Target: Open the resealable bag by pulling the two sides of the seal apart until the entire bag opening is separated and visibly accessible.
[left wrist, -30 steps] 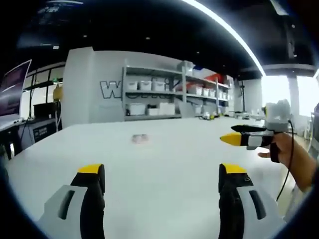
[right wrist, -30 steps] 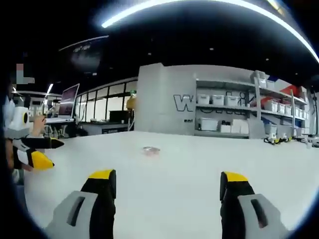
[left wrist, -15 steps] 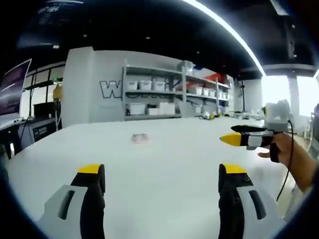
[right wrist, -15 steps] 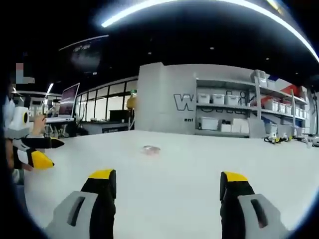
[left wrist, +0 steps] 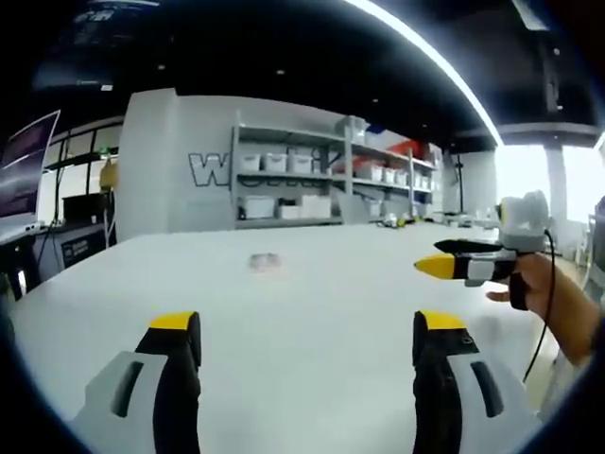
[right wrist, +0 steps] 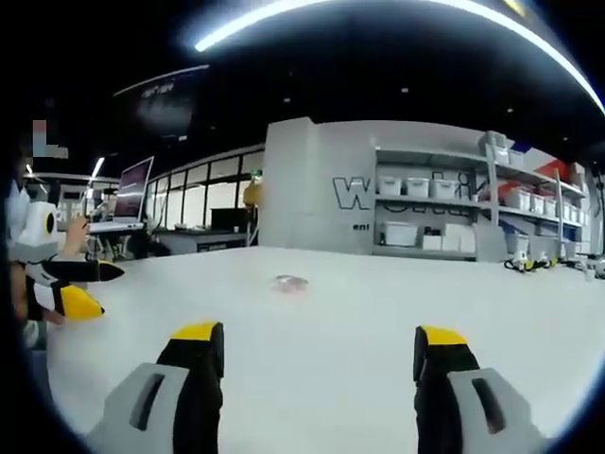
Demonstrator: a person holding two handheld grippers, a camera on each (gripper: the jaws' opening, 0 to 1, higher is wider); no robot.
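A small clear resealable bag (left wrist: 266, 262) lies flat far out on the white table (left wrist: 312, 322); it is too small and blurred to tell its seal. The right gripper view has the same bag (right wrist: 288, 283) beyond my jaws. My left gripper (left wrist: 307, 331) stands open, empty, well short of the bag. My right gripper (right wrist: 317, 342) is open too, nothing between its yellow-tipped jaws. The right gripper (left wrist: 444, 257) enters the left gripper view from the right, held by a hand. The left gripper (right wrist: 90, 287) shows at the left edge of the right gripper view.
Shelves with white bins (left wrist: 312, 180) stand against the grey wall behind the table. A monitor and desks (right wrist: 128, 203) sit off to the left. A cable (left wrist: 546, 312) hangs from the right gripper near the table's right edge.
Both cameras shifted very slightly; the grippers and the bag stay as they were.
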